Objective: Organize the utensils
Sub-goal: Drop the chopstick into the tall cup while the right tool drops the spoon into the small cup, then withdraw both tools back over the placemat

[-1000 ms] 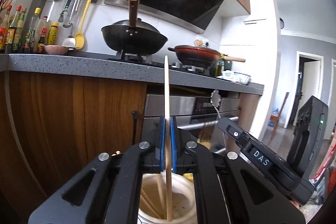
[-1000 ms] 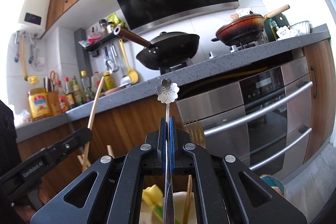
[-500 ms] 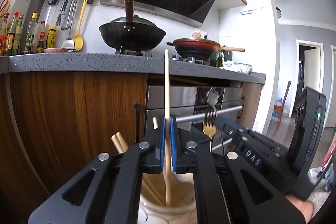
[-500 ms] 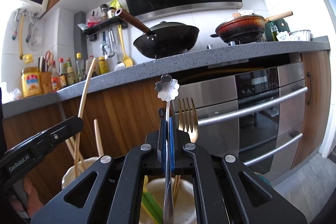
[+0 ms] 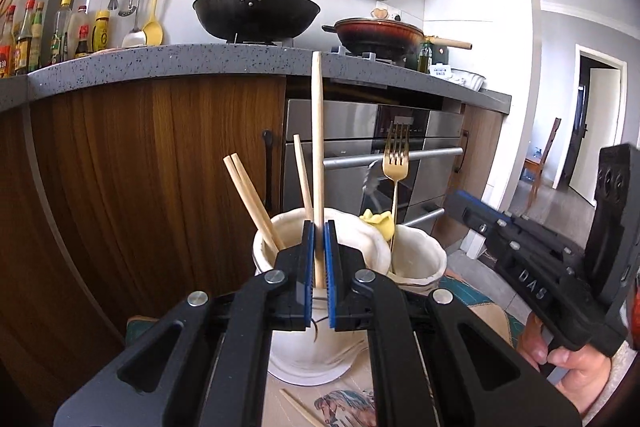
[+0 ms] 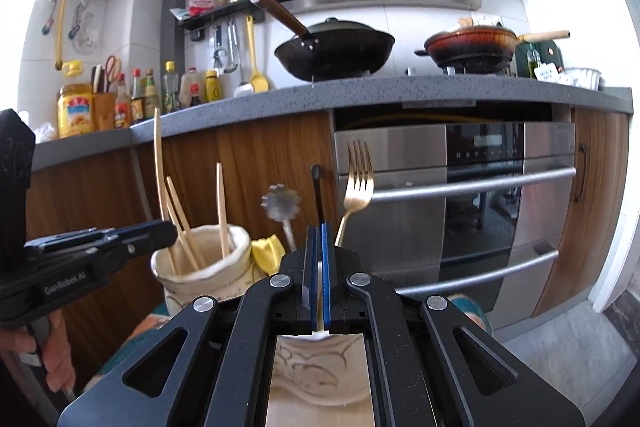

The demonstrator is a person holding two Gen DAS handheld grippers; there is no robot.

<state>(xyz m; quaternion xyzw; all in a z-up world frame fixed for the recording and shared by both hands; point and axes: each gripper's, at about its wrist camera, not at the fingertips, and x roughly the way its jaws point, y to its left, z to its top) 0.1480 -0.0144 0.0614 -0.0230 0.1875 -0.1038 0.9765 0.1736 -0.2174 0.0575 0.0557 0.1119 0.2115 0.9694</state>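
My left gripper [image 5: 317, 227] is shut on a long wooden chopstick [image 5: 317, 147] that it holds upright over a cream ceramic holder [image 5: 288, 347] with several chopsticks in it. A second cream holder [image 5: 424, 259] to the right has a gold fork [image 5: 396, 163] and a flower-ended metal spoon [image 5: 372, 183], blurred. My right gripper [image 6: 320, 227] hangs just above that holder [image 6: 320, 367] with its pads together. The spoon [image 6: 280, 205] leans left of the pads, and its shaft passes behind my left finger. The fork [image 6: 359, 183] stands just right of the pads.
A yellow item [image 6: 268, 251] sits between the holders. A loose chopstick [image 5: 298, 407] lies on the patterned mat [image 5: 348, 407] in front. Behind stand wooden cabinets, a steel oven [image 6: 480, 207] and a grey counter [image 6: 400, 91] with pans and bottles.
Both grippers have sunk toward the holders, which now stand fully in view. The spoon, upright between my right pads before, now leans off to their left. The chopstick stays gripped.
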